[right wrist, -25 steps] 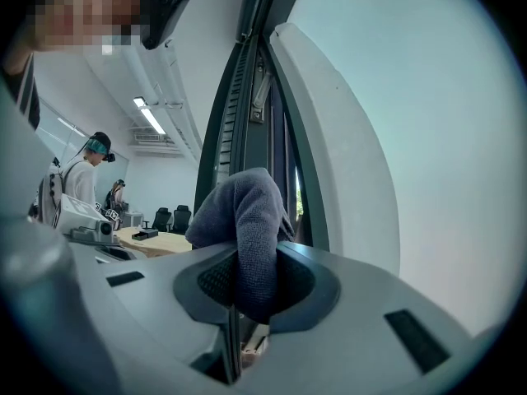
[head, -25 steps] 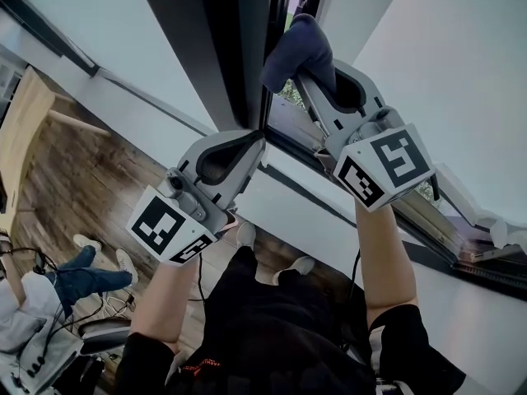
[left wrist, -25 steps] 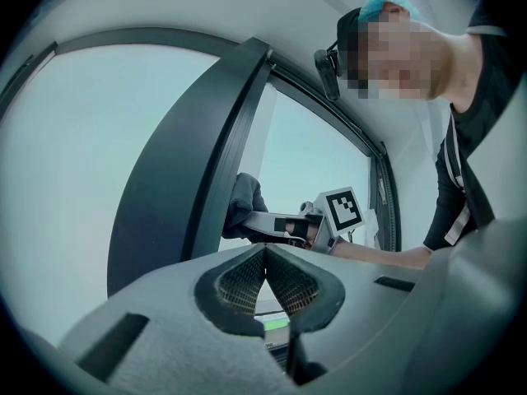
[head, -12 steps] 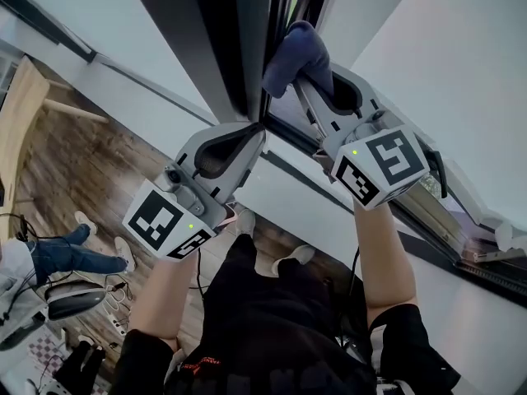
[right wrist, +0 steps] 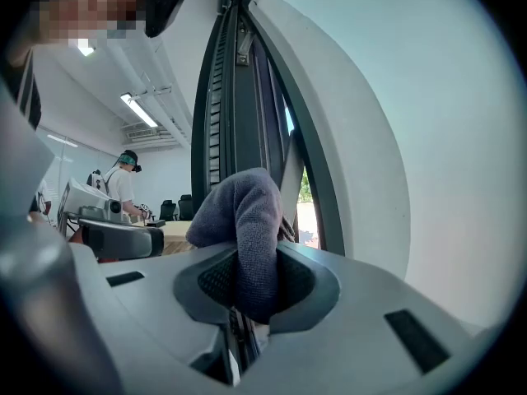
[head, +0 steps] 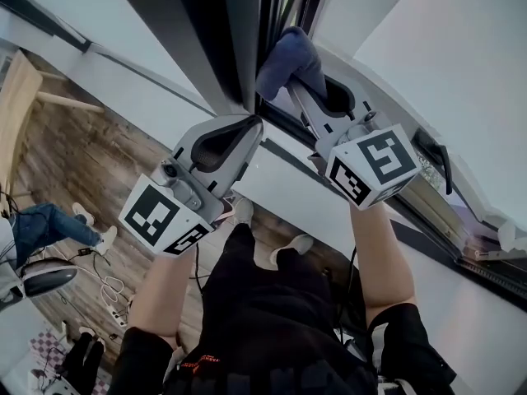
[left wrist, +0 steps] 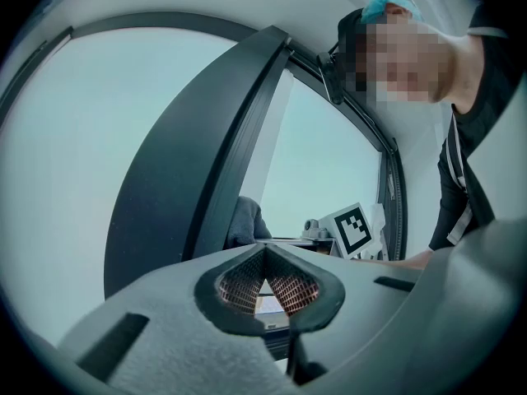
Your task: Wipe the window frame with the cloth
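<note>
A dark blue cloth (head: pixel 288 54) is pressed against the dark window frame (head: pixel 235 31), where the frame meets the opening. My right gripper (head: pixel 291 81) is shut on the cloth. The right gripper view has the cloth (right wrist: pixel 247 220) bunched between the jaws of my right gripper (right wrist: pixel 254 263), touching the frame's black channel (right wrist: pixel 235 97). My left gripper (head: pixel 254 125) is shut and empty, its tips right by the frame's lower corner. In the left gripper view my left gripper (left wrist: pixel 265 252) has its pads meeting; beyond it are the dark frame (left wrist: pixel 206 163) and the cloth (left wrist: pixel 245 220).
White wall panels flank the window. A black handle (head: pixel 442 164) and the sill track (head: pixel 461 241) run to the right. Below lie a wooden floor (head: pixel 74 159), cables (head: pixel 103 290) and a person's legs (head: pixel 41 220). Another person (right wrist: pixel 123 179) stands by desks.
My right gripper has slid the cloth a short way along the frame, to the left in the head view. The left gripper stays at the frame's corner. The person on the floor has shifted left.
</note>
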